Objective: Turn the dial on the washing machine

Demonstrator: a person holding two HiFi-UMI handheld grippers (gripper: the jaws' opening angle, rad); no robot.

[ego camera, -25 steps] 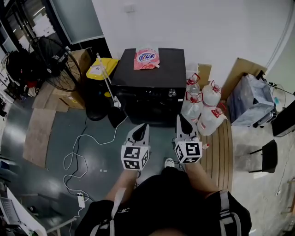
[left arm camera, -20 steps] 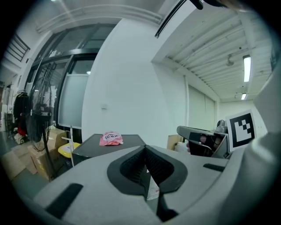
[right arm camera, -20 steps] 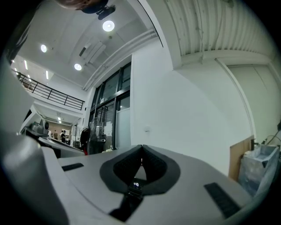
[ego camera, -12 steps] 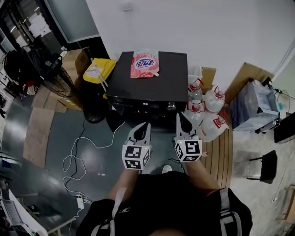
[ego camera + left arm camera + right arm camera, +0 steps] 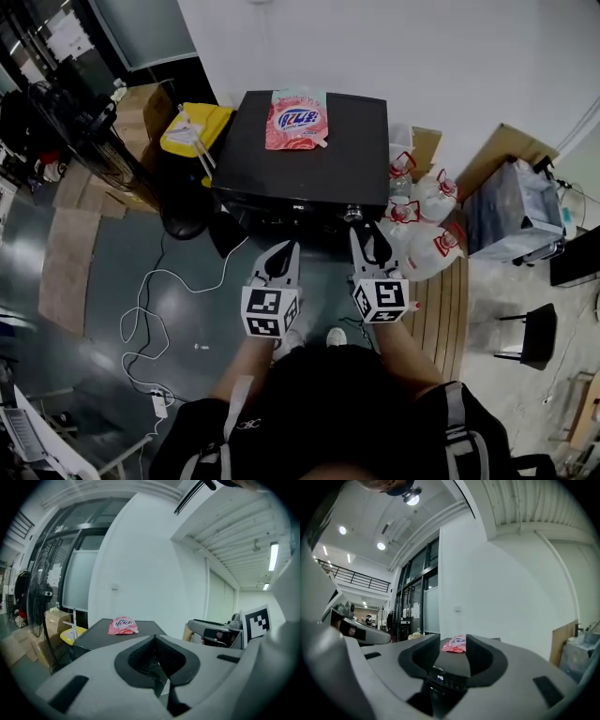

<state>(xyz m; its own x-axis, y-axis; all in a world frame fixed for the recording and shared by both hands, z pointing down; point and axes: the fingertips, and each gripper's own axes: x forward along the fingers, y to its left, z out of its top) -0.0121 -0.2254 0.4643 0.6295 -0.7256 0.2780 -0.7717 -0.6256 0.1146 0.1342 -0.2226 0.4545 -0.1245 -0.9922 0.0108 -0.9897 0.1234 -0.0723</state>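
Observation:
The black washing machine (image 5: 356, 150) stands against the white wall, with a pink detergent pouch (image 5: 295, 119) lying on its top. Its silver dial (image 5: 353, 215) sits at the right end of the front panel. My right gripper (image 5: 367, 239) hovers just in front of and below the dial without touching it. Its jaws are opening, and nothing is between them; through the gap (image 5: 453, 641) I see the pouch (image 5: 457, 645) and the lit control panel (image 5: 447, 679). My left gripper (image 5: 287, 247) is shut and empty, held left of the right one, in front of the machine (image 5: 108, 637).
Several water jugs (image 5: 427, 225) stand against the machine's right side on a wooden pallet (image 5: 450, 300). A yellow bin (image 5: 192, 127) and a standing fan (image 5: 84, 122) are at its left. A white cable (image 5: 150, 300) snakes over the floor. A chair (image 5: 530, 337) is at right.
Both grippers have moved forward toward the machine's front. The right gripper's tips now sit close under the dial, and a gap shows between its jaws.

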